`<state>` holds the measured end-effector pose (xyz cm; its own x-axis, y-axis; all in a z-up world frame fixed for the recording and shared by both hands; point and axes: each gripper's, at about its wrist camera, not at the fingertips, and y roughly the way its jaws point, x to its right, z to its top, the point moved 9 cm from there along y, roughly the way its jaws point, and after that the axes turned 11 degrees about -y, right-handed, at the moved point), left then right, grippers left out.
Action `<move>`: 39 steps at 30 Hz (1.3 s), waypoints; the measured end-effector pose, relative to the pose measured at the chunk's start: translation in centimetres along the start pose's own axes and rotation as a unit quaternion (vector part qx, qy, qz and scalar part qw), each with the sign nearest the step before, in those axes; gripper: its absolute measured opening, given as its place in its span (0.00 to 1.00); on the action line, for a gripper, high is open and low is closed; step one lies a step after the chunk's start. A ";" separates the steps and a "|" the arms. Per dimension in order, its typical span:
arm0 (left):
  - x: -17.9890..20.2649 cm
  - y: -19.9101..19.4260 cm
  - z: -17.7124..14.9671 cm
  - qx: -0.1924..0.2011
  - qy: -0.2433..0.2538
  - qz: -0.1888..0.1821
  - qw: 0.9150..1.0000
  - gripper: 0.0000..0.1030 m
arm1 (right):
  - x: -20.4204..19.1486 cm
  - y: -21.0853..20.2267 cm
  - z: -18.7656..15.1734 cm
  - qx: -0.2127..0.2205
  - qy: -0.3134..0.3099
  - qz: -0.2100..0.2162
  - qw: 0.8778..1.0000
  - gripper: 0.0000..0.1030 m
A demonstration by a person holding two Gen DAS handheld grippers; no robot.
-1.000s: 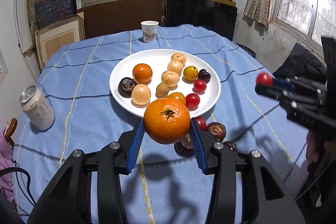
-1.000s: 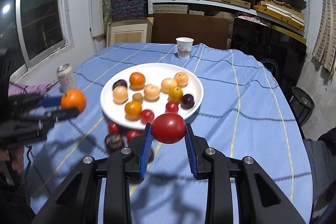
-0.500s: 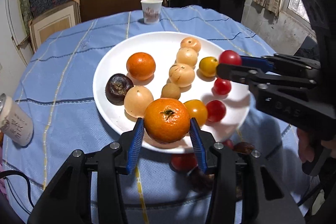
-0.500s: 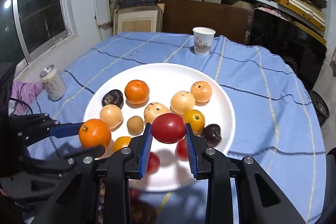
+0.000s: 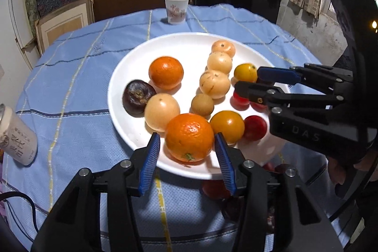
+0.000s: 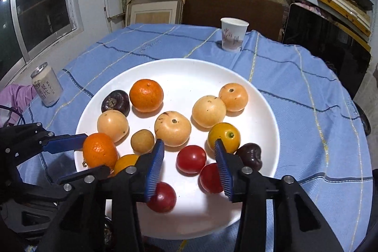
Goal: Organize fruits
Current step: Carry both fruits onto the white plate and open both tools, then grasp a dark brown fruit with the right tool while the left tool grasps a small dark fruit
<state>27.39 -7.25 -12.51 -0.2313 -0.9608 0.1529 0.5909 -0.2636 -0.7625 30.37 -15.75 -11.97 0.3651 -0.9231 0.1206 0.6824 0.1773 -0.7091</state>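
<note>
Left wrist: the left hand-held gripper [image 5: 187, 157] was opening — the round orange tangerine [image 5: 189, 137] lay loose between its pads on the white round plate [image 5: 189, 44], blue checked counter [image 5: 78, 77] beneath, shelves behind.

Right wrist: the right hand-held gripper [image 6: 189, 167] was opening over the small red tomato [image 6: 191, 159], free on the plate — a window at left.

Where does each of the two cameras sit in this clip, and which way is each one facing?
Left wrist: rides on the left gripper, looking down along its fingers at the white plate; its opening jaws flank an orange; the right gripper enters from the right.
Right wrist: rides on the right gripper, aimed down at the same plate; its opening jaws stand clear of a red tomato; the left gripper comes in from the left.
Shared: plate, fruit, paper cup, can, blue tablecloth.
</note>
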 end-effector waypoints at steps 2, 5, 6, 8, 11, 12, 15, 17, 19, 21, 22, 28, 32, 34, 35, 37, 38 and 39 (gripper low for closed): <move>-0.1 -1.0 0.1 0.013 -0.004 -0.003 1.000 0.51 | 0.1 -1.1 -0.2 0.008 0.003 -0.003 1.000 0.44; -0.6 -3.0 0.1 0.037 -0.012 -0.005 0.999 0.58 | 0.1 -2.9 -0.9 0.018 0.009 -0.001 1.000 0.44; -0.7 -3.7 -0.2 0.042 -0.015 -0.008 0.999 0.58 | 0.1 -3.6 -1.3 0.021 0.014 0.002 1.000 0.44; -0.6 -4.6 -1.0 0.041 -0.014 -0.018 0.999 0.59 | -0.1 -5.0 -2.5 0.024 0.027 0.010 0.999 0.44; 0.1 -5.3 -3.1 0.029 0.008 -0.029 0.999 0.59 | -1.5 -6.8 -5.3 0.017 0.036 0.030 0.999 0.44; 0.3 -5.4 -4.0 0.025 0.017 -0.030 0.999 0.59 | -2.2 -7.2 -6.2 0.014 0.033 0.035 0.999 0.44; 0.7 -5.4 -5.9 0.015 0.024 -0.035 0.999 0.59 | -4.6 -7.9 -9.1 -0.002 0.016 0.052 0.999 0.44; 0.8 -5.3 -6.6 0.008 0.022 -0.039 0.999 0.59 | -6.0 -8.1 -10.6 -0.013 0.004 0.053 0.998 0.44; 1.0 -5.4 -7.1 0.004 0.022 -0.039 0.999 0.59 | -6.8 -8.0 -11.5 -0.020 -0.004 0.052 0.998 0.44; 1.3 -5.6 -7.6 0.001 0.025 -0.040 0.999 0.59 | -7.0 -7.6 -12.0 -0.031 -0.004 0.046 0.998 0.44; 1.5 -5.7 -7.8 -0.001 0.027 -0.041 0.999 0.59 | -7.1 -7.5 -12.0 -0.032 0.001 0.048 0.998 0.44; 2.5 -6.0 -9.8 -0.017 0.045 -0.041 0.998 0.59 | -7.7 -7.5 -12.2 -0.030 0.007 0.061 0.998 0.44; 3.0 -6.1 -10.5 -0.022 0.050 -0.040 0.998 0.59 | -7.5 -8.0 -12.1 -0.019 0.010 0.059 0.998 0.30; 3.3 -6.2 -10.7 -0.023 0.053 -0.041 0.998 0.59 | -7.5 -8.2 -12.3 -0.018 0.012 0.059 0.998 0.30; 3.4 -6.2 -10.7 -0.023 0.055 -0.041 0.997 0.59 | -7.5 -8.5 -12.4 -0.016 0.015 0.059 0.998 0.30; 3.8 -6.2 -10.8 -0.024 0.058 -0.041 0.997 0.59 | -7.2 -8.8 -12.8 -0.016 0.021 0.054 0.998 0.30; 4.0 -6.2 -11.0 -0.025 0.060 -0.041 0.997 0.59 | -7.1 -8.9 -13.0 -0.015 0.024 0.053 0.998 0.30; 4.2 -6.2 -11.1 -0.025 0.063 -0.042 0.997 0.59 | -7.0 -9.0 -13.1 -0.014 0.028 0.053 0.998 0.30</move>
<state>14.20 -8.68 -14.07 -0.3750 -0.9162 0.1409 0.5259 -0.3354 -0.7816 13.37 -15.34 -15.57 0.3983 -0.9172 0.0057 0.6230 0.2660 -0.7356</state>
